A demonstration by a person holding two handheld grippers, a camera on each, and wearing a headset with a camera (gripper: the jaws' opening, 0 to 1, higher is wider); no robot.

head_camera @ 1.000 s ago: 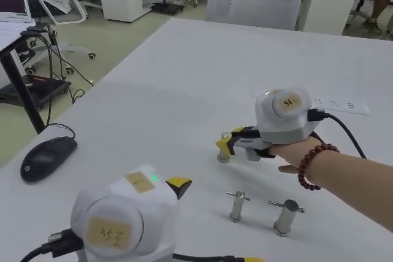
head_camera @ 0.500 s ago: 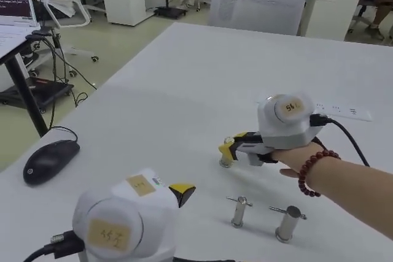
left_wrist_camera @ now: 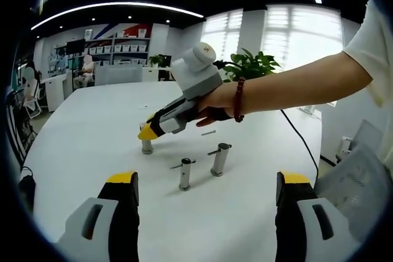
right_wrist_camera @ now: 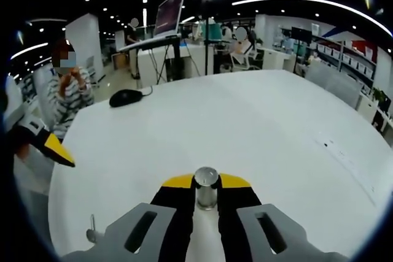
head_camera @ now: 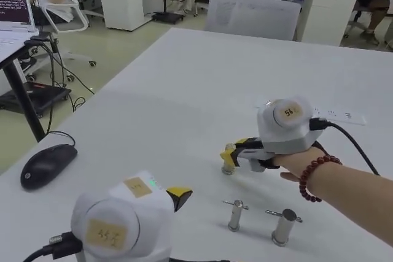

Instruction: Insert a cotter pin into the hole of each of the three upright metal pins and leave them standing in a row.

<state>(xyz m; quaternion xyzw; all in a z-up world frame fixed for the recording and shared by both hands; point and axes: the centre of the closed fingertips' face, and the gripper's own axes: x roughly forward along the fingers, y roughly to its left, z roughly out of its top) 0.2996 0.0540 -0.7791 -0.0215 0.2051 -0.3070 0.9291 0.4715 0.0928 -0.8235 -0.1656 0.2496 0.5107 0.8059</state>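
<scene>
Head view: a white counter (head_camera: 184, 90) stands in an open office, with a grey chair (head_camera: 258, 18) at its far edge, a black mouse (head_camera: 48, 165) near its left edge and a white power strip (head_camera: 334, 115) to the right. The right gripper (head_camera: 229, 154) is held level by a hand (head_camera: 295, 162) wearing a bead bracelet. Its jaws point left and are closed narrowly on the first metal pin (head_camera: 228, 166), which stands upright on the counter. The second metal pin (head_camera: 234, 215) and the third metal pin (head_camera: 282, 228) stand upright nearer the person, side by side and apart, each with a cotter pin (head_camera: 236, 204) crosswise through its top. The left gripper (head_camera: 182, 200) hovers low at the near left. Left gripper view: the left gripper's jaws are spread wide with nothing between them, aimed at the three pins. The right gripper (left_wrist_camera: 147, 133) slants down onto the first metal pin (left_wrist_camera: 147, 147). A potted plant (left_wrist_camera: 249, 65) stands before the bright windows. Right gripper view: the yellow jaw tips touch both sides of the first metal pin (right_wrist_camera: 206, 188). The mouse (right_wrist_camera: 126, 97) lies far across the counter, and a laptop (right_wrist_camera: 169, 11) sits on a stand beyond it.
</scene>
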